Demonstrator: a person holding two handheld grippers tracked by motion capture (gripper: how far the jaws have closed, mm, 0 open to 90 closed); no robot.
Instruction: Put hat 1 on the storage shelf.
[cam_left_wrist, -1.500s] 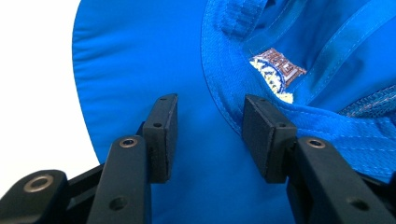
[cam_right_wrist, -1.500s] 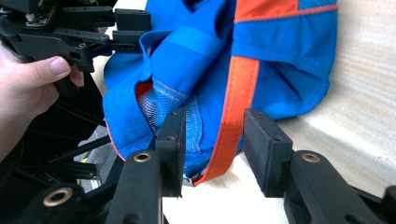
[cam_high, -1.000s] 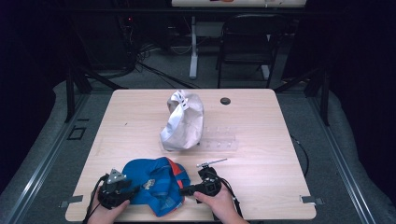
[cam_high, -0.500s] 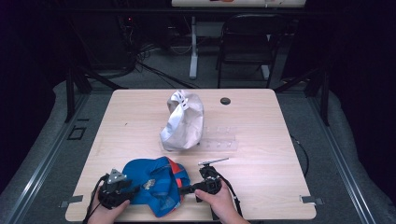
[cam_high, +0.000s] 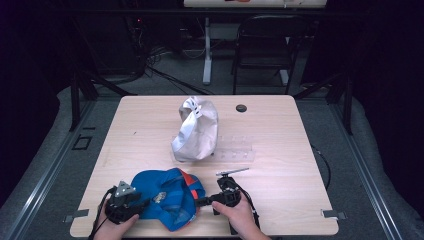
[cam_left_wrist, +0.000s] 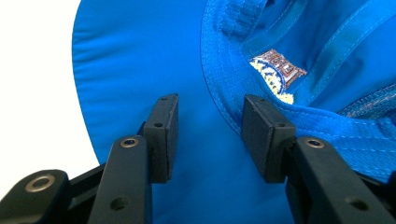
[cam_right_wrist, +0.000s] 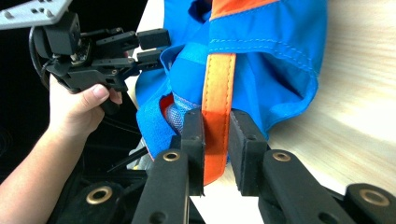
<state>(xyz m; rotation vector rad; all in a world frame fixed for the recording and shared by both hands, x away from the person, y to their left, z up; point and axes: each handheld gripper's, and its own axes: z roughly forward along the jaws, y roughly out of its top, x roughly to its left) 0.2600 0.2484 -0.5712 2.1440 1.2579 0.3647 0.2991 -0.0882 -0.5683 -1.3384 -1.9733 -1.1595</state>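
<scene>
At the near edge of the pale wood-grain surface (cam_high: 280, 180), found a soft blue cap (cam_high: 167, 197) lying inside up between the two hands. Noted smooth, slightly shiny cloth on the curved brim, a stitched sweatband, taped seams, a small woven label and an orange strap (cam_right_wrist: 217, 93) running down the crown. Saw the left gripper (cam_left_wrist: 208, 135) at the brim side, black blocky jaws standing apart over the flat blue brim and pinching nothing. Saw the right gripper (cam_right_wrist: 215, 140) at the opposite side, jaws just then closing in and now pressing on the orange strap from both sides, blue cloth bunched around them. Found little room toward the near rim, with the cap's lower edge close to it. Found wide bare wood to either side of the cap. Farther back, near the middle, marked a crumpled silvery bag (cam_high: 197, 130) standing upright, a clear flat plastic tray (cam_high: 235, 152) just beside it, and a small black round thing (cam_high: 241, 108) near the far edge, all well apart from the cap.
</scene>
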